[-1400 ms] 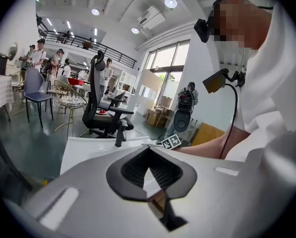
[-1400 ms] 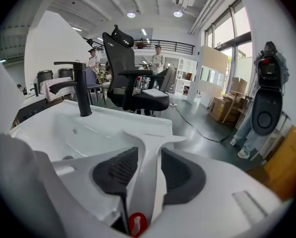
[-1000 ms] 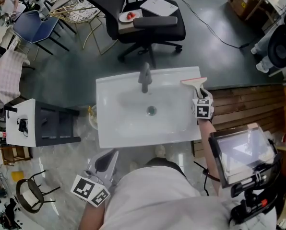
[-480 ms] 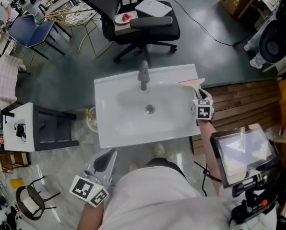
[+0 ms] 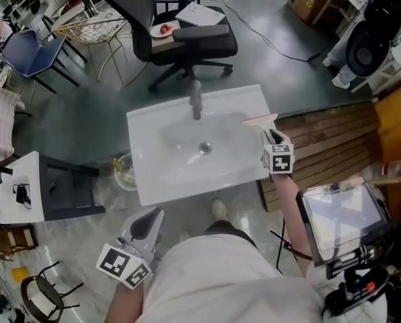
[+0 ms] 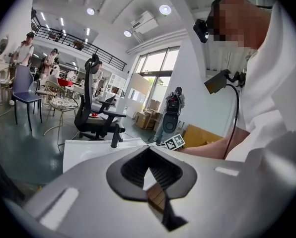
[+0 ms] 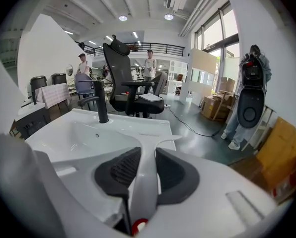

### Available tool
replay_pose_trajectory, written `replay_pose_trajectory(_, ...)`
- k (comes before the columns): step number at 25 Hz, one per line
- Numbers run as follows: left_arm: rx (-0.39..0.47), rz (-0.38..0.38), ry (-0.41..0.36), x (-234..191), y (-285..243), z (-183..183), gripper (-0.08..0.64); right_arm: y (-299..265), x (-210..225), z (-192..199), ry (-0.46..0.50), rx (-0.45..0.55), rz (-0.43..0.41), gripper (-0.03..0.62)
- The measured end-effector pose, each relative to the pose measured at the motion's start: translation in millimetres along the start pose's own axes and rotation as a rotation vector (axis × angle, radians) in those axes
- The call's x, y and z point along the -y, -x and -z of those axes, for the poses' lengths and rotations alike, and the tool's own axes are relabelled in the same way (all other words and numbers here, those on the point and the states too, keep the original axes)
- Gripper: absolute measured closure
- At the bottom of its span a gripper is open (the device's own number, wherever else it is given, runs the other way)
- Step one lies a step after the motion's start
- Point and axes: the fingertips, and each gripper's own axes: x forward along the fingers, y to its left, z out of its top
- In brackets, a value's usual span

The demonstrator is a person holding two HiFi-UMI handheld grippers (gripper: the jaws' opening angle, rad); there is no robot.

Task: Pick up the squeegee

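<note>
The squeegee (image 5: 260, 120) has a white handle and a thin red-edged blade. It hangs over the right rim of the white sink (image 5: 153, 173), held in my right gripper (image 5: 272, 138). In the right gripper view the white handle (image 7: 144, 157) runs between the two dark pads, and the gripper (image 7: 140, 175) is shut on it, with the blade pointing toward the basin (image 7: 68, 133). My left gripper (image 5: 149, 226) hangs low in front of the sink, near my body. Its tips meet in its own view (image 6: 149, 170), with nothing between them.
A dark faucet (image 5: 196, 99) stands at the sink's back edge. Behind the sink is a black office chair (image 5: 180, 39). Wooden slats (image 5: 328, 147) lie to the right, with a screen on a stand (image 5: 335, 217) nearer me. A white side table (image 5: 19, 187) and a bowl (image 5: 123, 170) are on the left.
My right gripper has lifted the squeegee off the sink's back right corner and brought it nearer along the right rim. The left gripper has shifted only a little.
</note>
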Motion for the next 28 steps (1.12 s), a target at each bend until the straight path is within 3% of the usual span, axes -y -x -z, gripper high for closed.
replay_pose_trajectory(18,0.018,0.138,-0.028,1,82,27,0.552,141,-76,5,-0.004,0.059,0.039,0.491)
replay_pose_trajectory(28,0.018,0.165,-0.032,0,117,41,0.552,205,-114,8,-0.006,0.092,0.037,0.491)
